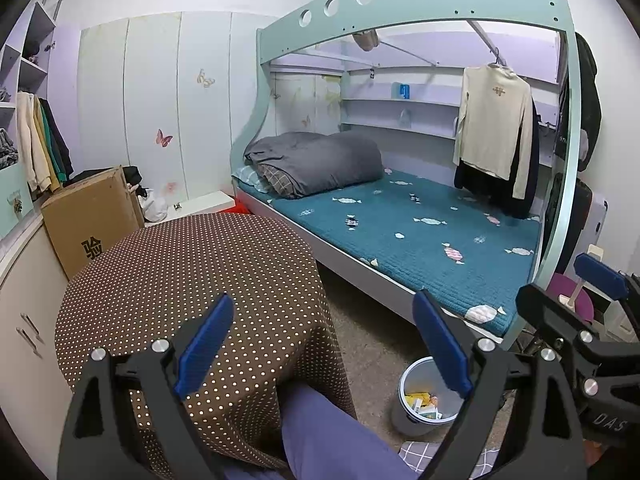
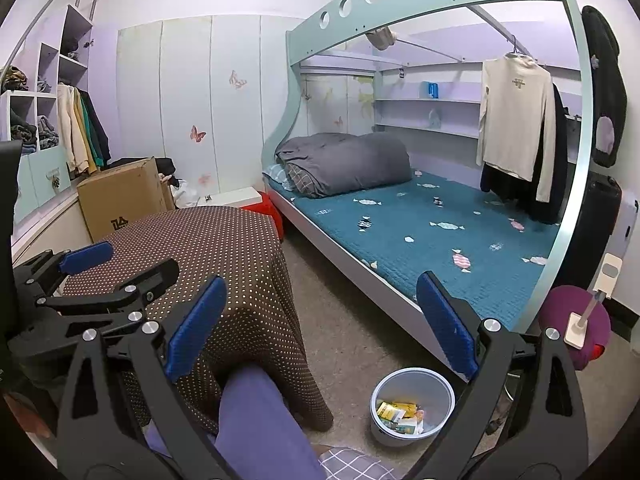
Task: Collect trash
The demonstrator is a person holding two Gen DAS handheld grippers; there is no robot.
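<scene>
A small grey trash bin (image 1: pixel 424 400) (image 2: pixel 412 406) stands on the floor between the table and the bed, with several yellow and white wrappers (image 2: pixel 400 414) inside. My left gripper (image 1: pixel 324 344) is open and empty, held above the table's near edge. My right gripper (image 2: pixel 322 326) is also open and empty, above the floor left of the bin. The right gripper shows at the right edge of the left wrist view (image 1: pixel 592 300), and the left gripper shows at the left of the right wrist view (image 2: pixel 104 272). No trash lies on the table top.
A round table (image 1: pixel 192 272) under a brown dotted cloth fills the near left. A teal bunk bed (image 1: pixel 400 224) with a rolled grey quilt (image 1: pixel 320 164) stands on the right. A cardboard box (image 1: pixel 88 216), a purple stool (image 2: pixel 576 320) and a person's blue-trousered leg (image 2: pixel 256 420) are near.
</scene>
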